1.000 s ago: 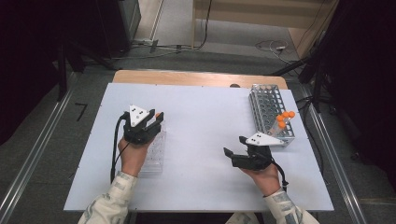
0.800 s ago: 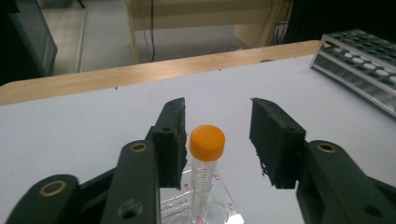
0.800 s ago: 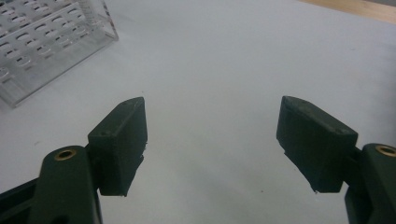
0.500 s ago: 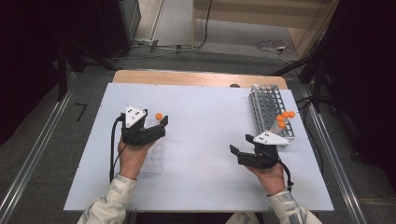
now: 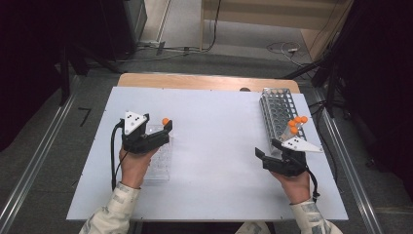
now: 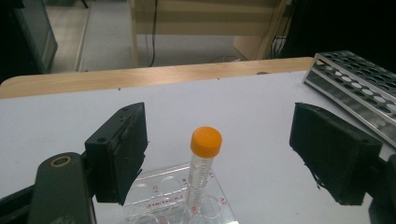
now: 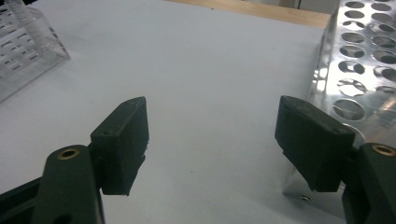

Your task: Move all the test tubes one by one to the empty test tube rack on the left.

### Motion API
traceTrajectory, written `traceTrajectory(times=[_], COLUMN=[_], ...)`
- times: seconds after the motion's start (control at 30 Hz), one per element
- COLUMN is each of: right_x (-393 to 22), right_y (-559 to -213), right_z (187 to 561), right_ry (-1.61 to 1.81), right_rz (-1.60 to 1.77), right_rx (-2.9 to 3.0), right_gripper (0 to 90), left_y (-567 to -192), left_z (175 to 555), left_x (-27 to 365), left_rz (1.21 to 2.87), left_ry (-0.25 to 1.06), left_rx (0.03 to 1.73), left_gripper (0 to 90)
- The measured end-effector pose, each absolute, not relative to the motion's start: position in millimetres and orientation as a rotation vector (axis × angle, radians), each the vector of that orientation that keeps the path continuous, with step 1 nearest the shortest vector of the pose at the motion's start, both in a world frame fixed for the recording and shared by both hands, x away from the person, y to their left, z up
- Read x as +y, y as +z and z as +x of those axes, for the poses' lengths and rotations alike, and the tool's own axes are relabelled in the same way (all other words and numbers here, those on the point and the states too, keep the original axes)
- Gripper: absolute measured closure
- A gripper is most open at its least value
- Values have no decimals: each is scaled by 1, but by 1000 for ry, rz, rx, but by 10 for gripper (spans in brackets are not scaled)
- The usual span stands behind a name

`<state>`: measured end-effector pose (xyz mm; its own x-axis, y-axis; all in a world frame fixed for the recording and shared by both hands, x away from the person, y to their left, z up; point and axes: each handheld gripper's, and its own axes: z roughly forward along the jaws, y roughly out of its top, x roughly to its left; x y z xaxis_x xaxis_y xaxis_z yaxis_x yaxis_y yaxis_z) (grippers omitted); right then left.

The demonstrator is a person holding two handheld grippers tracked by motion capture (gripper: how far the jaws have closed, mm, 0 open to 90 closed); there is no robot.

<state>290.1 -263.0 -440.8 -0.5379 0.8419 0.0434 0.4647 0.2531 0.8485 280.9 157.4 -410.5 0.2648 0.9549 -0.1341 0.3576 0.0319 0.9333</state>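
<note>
Tube (image 6: pixel 201 168) with an orange cap (image 6: pixel 206 140) stands upright in a corner hole of the clear rack (image 6: pixel 180 198), at the rack's far end as the high view shows it (image 5: pixel 165 121). Both jaws of the left gripper (image 6: pixel 217 154) stand well apart on either side of the tube, touching neither its wall nor its cap; they have just been opening, with the tube left free between them. In the high view this gripper (image 5: pixel 157 137) sits over the clear rack (image 5: pixel 158 161), held by the left hand (image 5: pixel 134 165).

Well to the right of the clear rack, across bare white table (image 5: pixel 214 141), lies the metal rack (image 5: pixel 277 109), long and full of round holes. Three more orange-capped tubes (image 5: pixel 297 123) stand in its near end. The right gripper (image 5: pixel 268 158) hovers just beside that near end, on the side toward the clear rack, in the right hand (image 5: pixel 294 185). Its jaws are spread wide with nothing between them; in the right gripper view (image 7: pixel 210 149) the metal rack (image 7: pixel 364 60) runs along the right jaw and the clear rack (image 7: pixel 23 46) shows at far left.
</note>
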Motion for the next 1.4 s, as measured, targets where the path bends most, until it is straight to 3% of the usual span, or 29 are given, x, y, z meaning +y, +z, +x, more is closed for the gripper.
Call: traceTrajectory(times=[1.0,1.13,1.4], right_x=[-315,-319,-323], right_y=[-444,-445,-449], right_z=[297,302,317], right_ry=[1107,1103,1090], right_rz=[1328,1336,1340], right_rx=[1950,1923,1898], right_gripper=[264,291,446], left_y=[-411,-411,-411], left_z=[279,279,279], left_x=[158,156,155], left_rz=[1516,1521,1520], left_ry=[754,760,762], left_rx=[1275,1270,1267], left_gripper=[195,196,198])
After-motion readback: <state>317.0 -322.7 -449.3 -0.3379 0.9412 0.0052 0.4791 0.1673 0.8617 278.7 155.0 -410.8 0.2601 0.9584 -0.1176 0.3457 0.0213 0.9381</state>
